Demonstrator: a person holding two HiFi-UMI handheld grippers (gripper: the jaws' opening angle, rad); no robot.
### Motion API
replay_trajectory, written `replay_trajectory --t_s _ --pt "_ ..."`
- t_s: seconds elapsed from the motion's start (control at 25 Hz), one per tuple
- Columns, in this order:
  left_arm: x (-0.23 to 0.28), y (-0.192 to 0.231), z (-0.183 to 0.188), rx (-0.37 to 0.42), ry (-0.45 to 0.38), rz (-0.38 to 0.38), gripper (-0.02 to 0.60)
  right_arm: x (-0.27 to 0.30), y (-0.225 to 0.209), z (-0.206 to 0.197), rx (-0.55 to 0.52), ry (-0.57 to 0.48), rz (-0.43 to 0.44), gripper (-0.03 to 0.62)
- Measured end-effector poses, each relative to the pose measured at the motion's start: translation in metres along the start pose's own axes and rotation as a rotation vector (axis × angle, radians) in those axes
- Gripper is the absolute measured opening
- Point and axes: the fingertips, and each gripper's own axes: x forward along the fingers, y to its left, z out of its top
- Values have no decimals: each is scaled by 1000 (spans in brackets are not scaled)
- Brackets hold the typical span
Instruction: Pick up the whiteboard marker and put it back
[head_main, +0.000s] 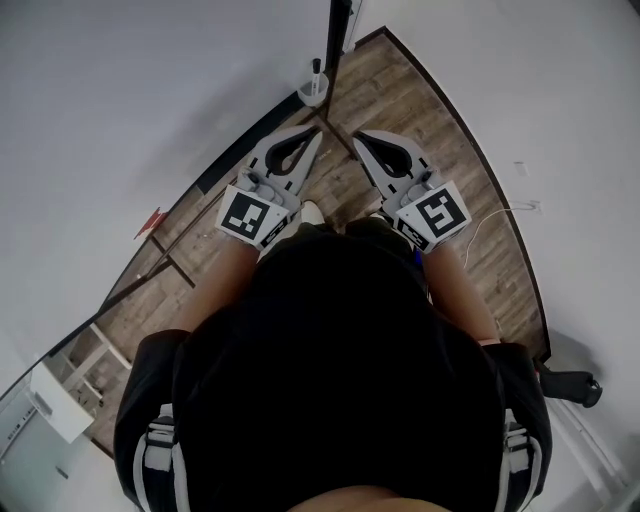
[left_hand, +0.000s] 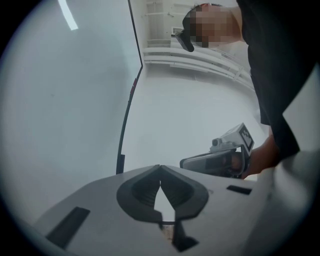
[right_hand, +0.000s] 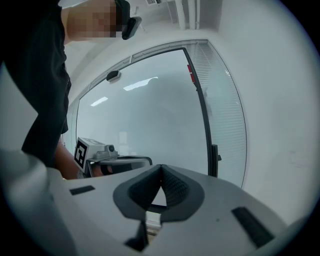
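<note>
Both grippers are shut, with nothing between the jaws of either. In the head view the left gripper (head_main: 318, 131) and the right gripper (head_main: 357, 135) are held out side by side over the wooden floor (head_main: 430, 150), their tips angled toward each other but apart. At 12 o'clock from them, well beyond the tips, a thin dark-capped stick that is probably the whiteboard marker (head_main: 316, 67) stands upright in a small white holder (head_main: 313, 96) at the foot of the white wall (head_main: 150, 100); it is too small to be sure. In the left gripper view the jaws meet at their tips with only pale wall behind them, and the right gripper shows at 3 o'clock; the marker is not in sight. In the right gripper view the jaws likewise meet at the tips, facing a glass panel (right_hand: 150, 115) with a dark frame (right_hand: 202, 115) at 1 o'clock, and the left gripper sits at 9 o'clock. The task seems barely begun: neither gripper is near the marker. The main risks look like reaching in with the jaws closed and pushing the marker or tipping its holder, or pinching the slim upright stick off-centre so that it slips. The grippers could also knock together if both converge.
</note>
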Motion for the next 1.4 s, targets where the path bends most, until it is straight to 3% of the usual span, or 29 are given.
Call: replay_trajectory --t_s 0.24,0.72,0.92,1.4 --pt "11 18 1 15 18 43 5 18 -19 7 3 -9 49 -4" --pt "41 49 -6 35 38 263 5 59 -67 -5 -18 53 268 -3" --pt "56 62 -5 34 3 369 5 75 -86 -18 -27 84 355 -4" --pt "79 90 -33 23 -9 577 5 124 -140 -80 14 239 390 -4"
